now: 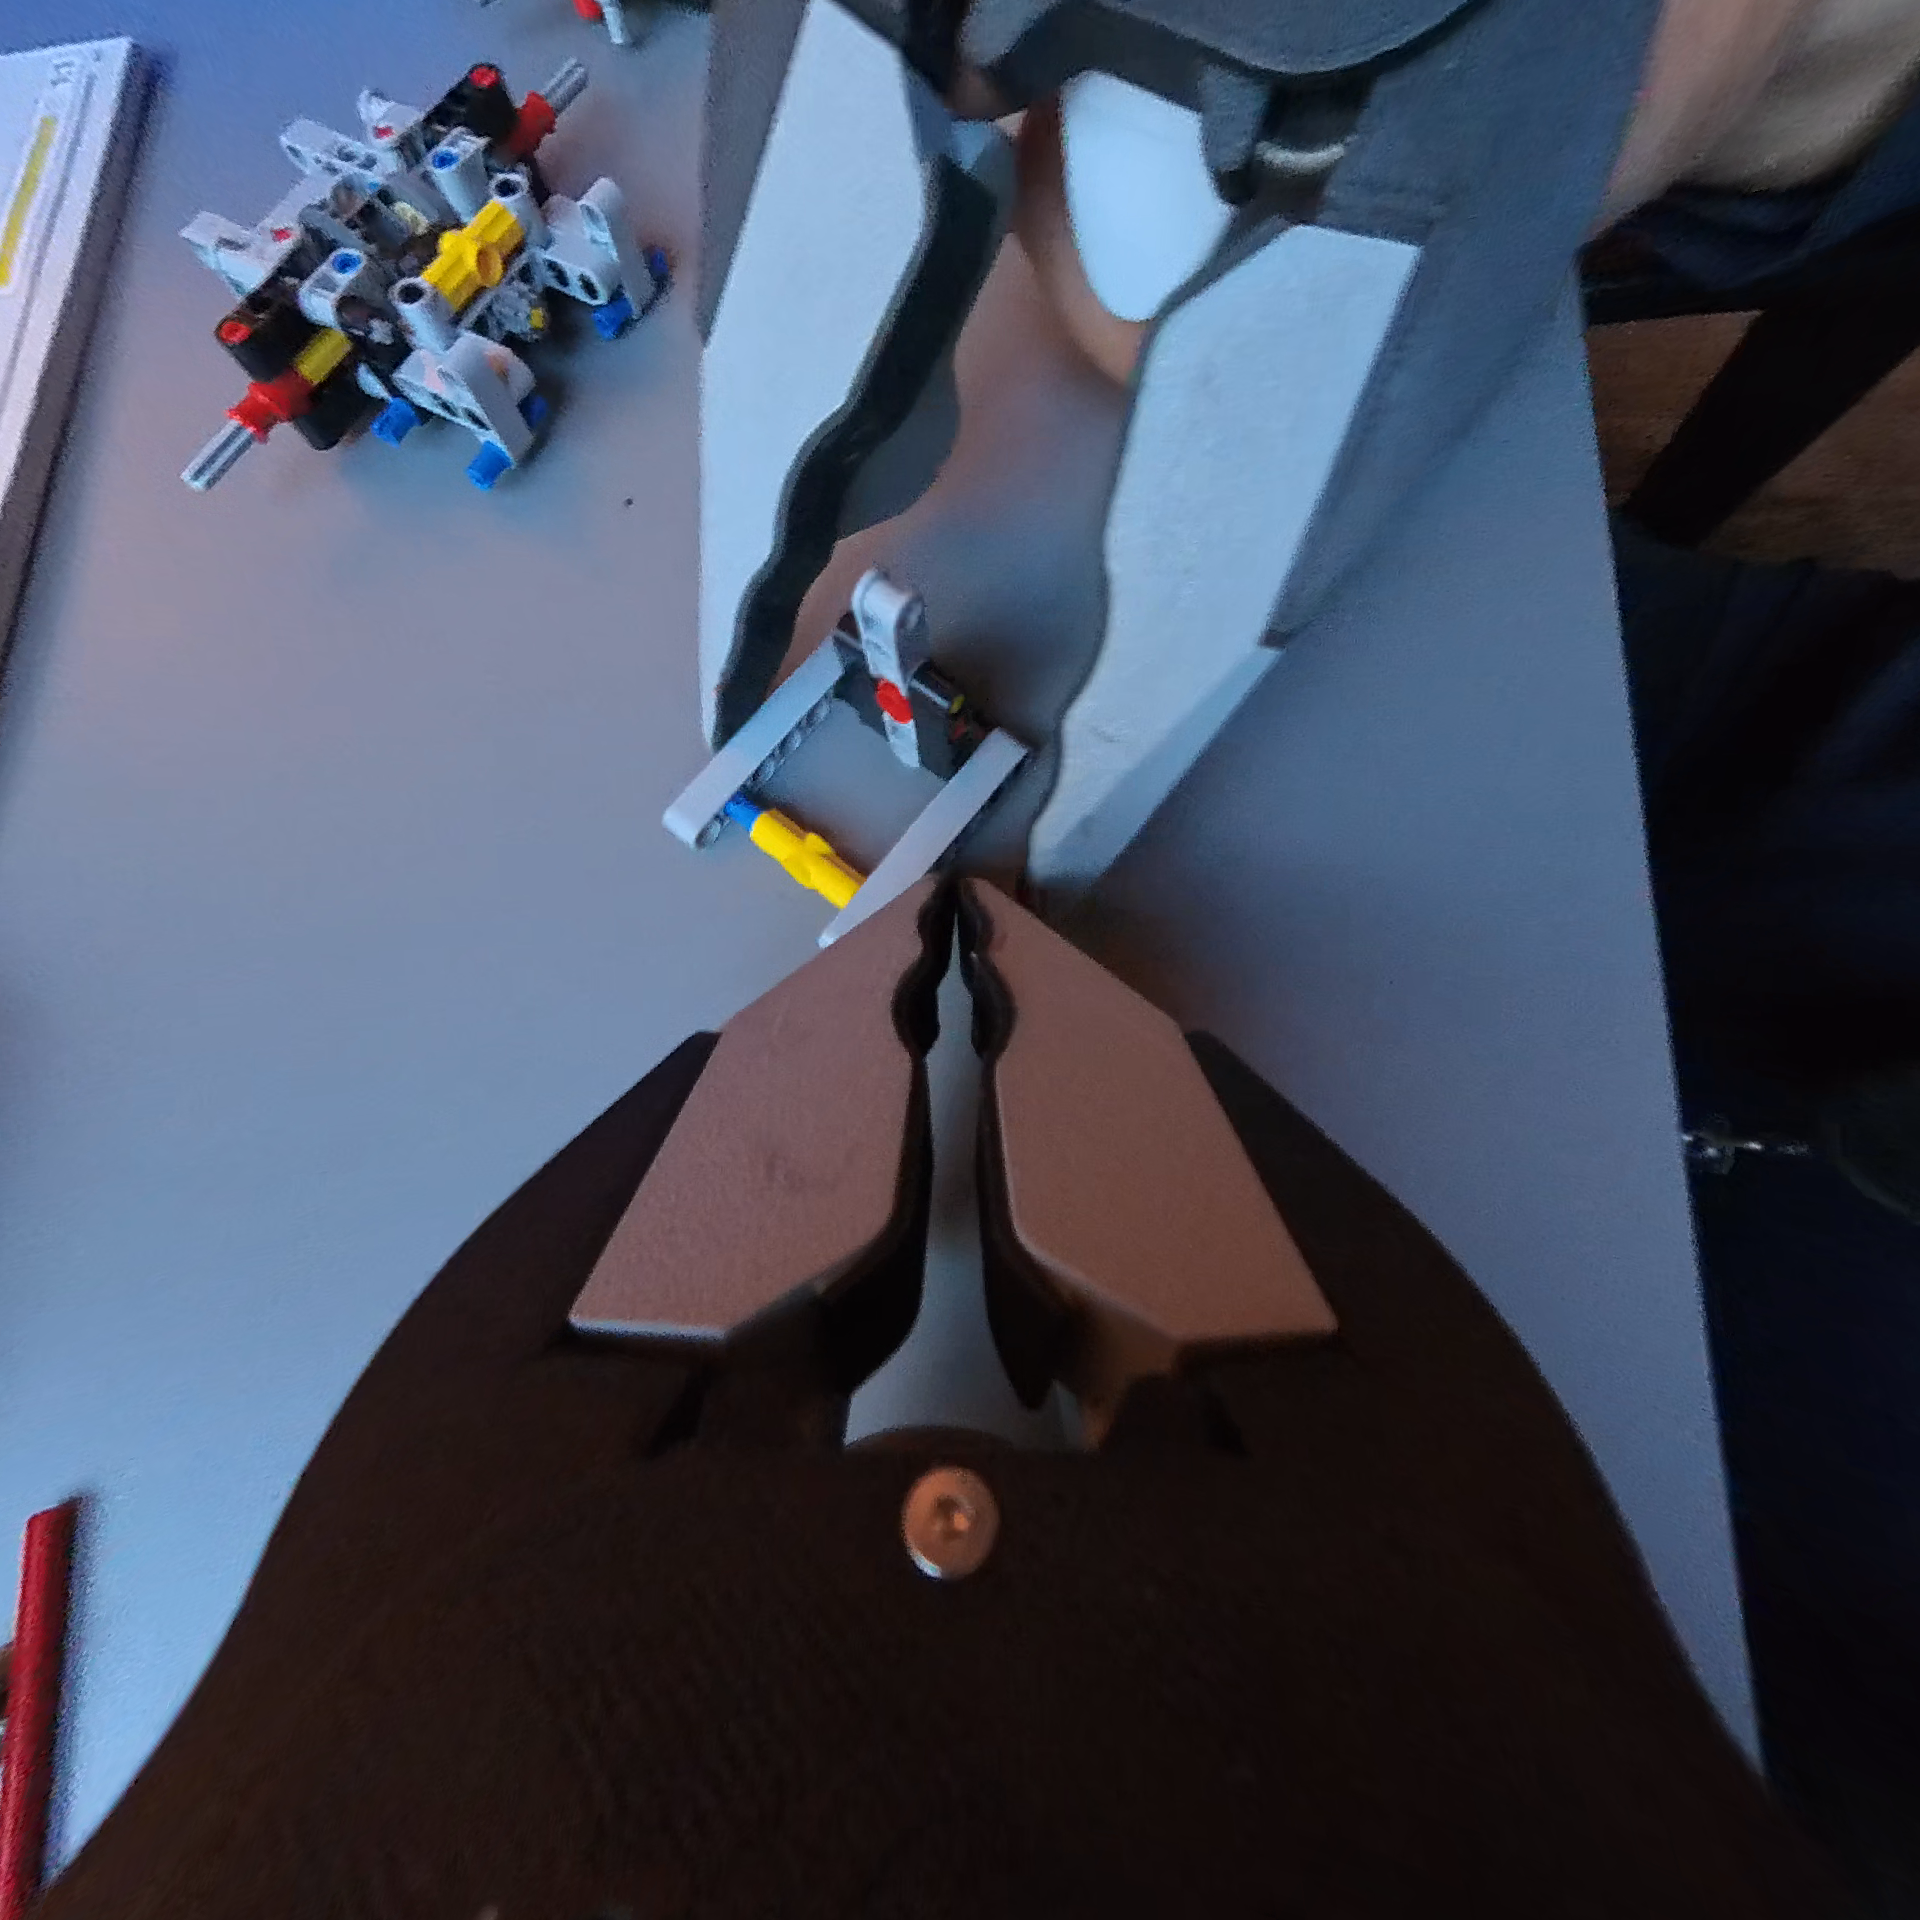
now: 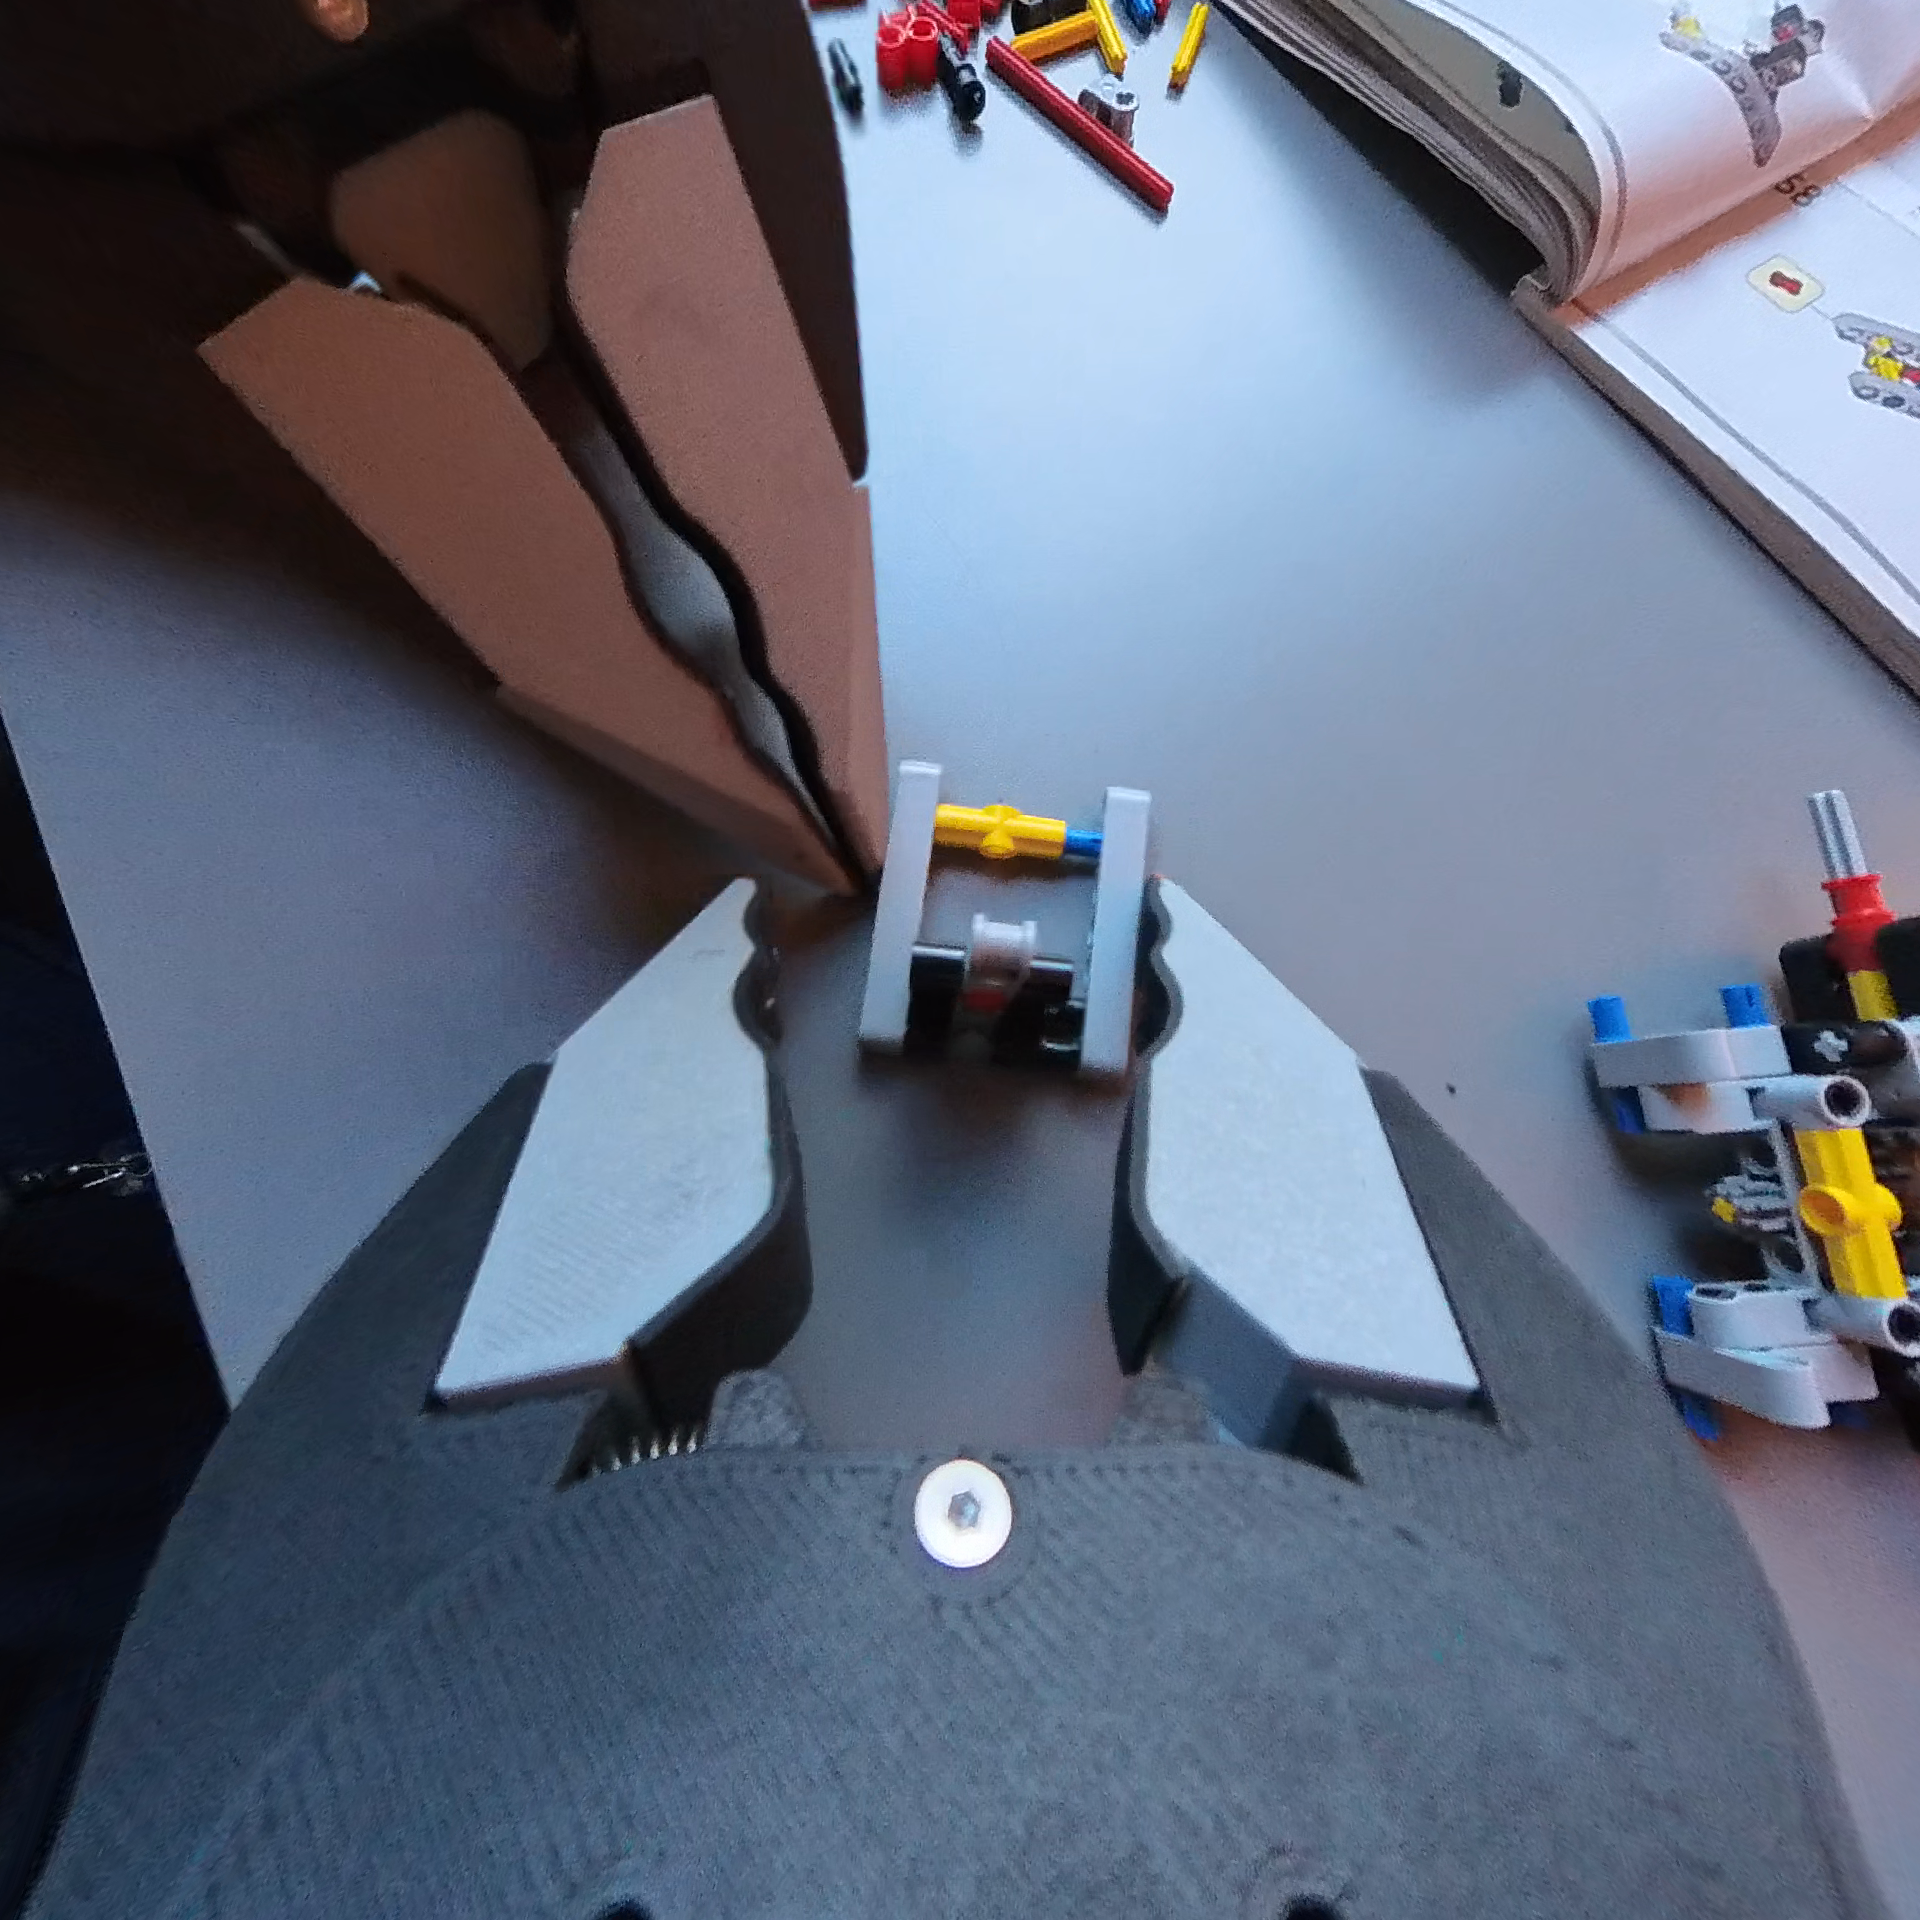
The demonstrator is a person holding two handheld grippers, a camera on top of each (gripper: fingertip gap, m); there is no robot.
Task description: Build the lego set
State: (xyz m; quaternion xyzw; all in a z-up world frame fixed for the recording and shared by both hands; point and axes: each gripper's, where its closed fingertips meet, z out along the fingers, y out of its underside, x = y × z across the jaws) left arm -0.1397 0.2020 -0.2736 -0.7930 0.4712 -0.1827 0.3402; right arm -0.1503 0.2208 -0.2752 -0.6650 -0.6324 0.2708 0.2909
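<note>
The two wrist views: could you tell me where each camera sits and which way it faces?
Left wrist view: on the brown left gripper, looking along its shut fingers at the small grey frame; a hand shows top right.
Right wrist view: on the grey right gripper, facing the opposite way, its open fingers either side of that frame.
Shared: the frame, both grippers, the larger brick assembly, the grey table.

In my right wrist view, the frame [image 2: 1003, 925] sits on the table [image 2: 1351, 623] between my right gripper's [image 2: 956, 966] spread fingers, nearer the right one. My left gripper's [image 2: 847, 878] tips meet beside its left beam. A model [image 2: 1787, 1195] lies at right, a booklet [image 2: 1714, 260] upper right, loose parts [image 2: 1039, 62] top centre.
</note>
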